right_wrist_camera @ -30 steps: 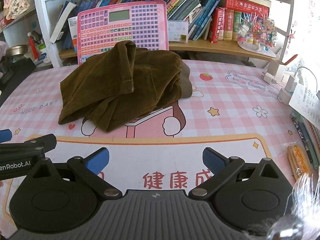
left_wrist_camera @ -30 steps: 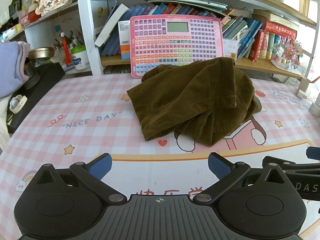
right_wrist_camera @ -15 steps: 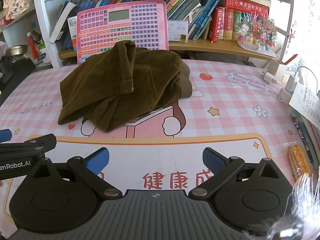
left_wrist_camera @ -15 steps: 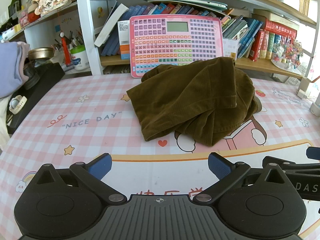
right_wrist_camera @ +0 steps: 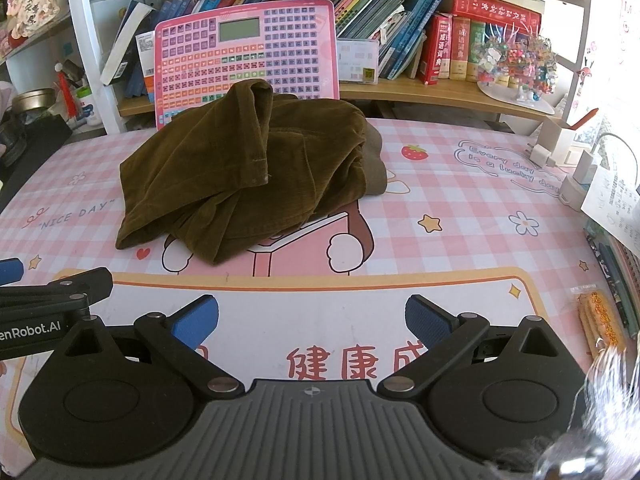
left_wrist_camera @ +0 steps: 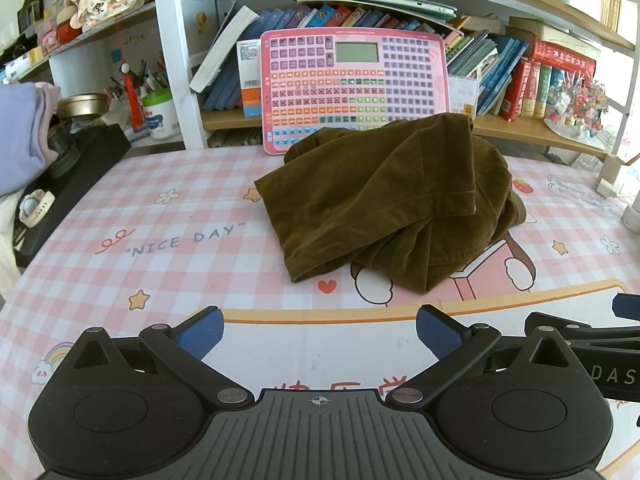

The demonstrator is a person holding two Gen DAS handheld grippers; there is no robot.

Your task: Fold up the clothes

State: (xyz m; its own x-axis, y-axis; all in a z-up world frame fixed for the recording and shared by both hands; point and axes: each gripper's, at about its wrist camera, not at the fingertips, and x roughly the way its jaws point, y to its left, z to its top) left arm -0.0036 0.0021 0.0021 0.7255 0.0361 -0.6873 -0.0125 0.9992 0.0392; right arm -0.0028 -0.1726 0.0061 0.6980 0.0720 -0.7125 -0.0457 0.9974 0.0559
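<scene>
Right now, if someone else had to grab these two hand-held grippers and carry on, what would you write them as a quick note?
Left hand-held gripper: open, empty, hovering over the near edge of the table mat.
Right hand-held gripper: open, empty, beside the left one.
Brown corduroy garment: lying in a crumpled heap mid-table, in front of the pink keyboard board, ahead of both grippers and untouched.
Done: nothing folded yet.
Left: spread the garment flat, then fold it.

Pink checked table [left_wrist_camera: 168, 216], crumpled brown garment [left_wrist_camera: 384, 204] lying on it
</scene>
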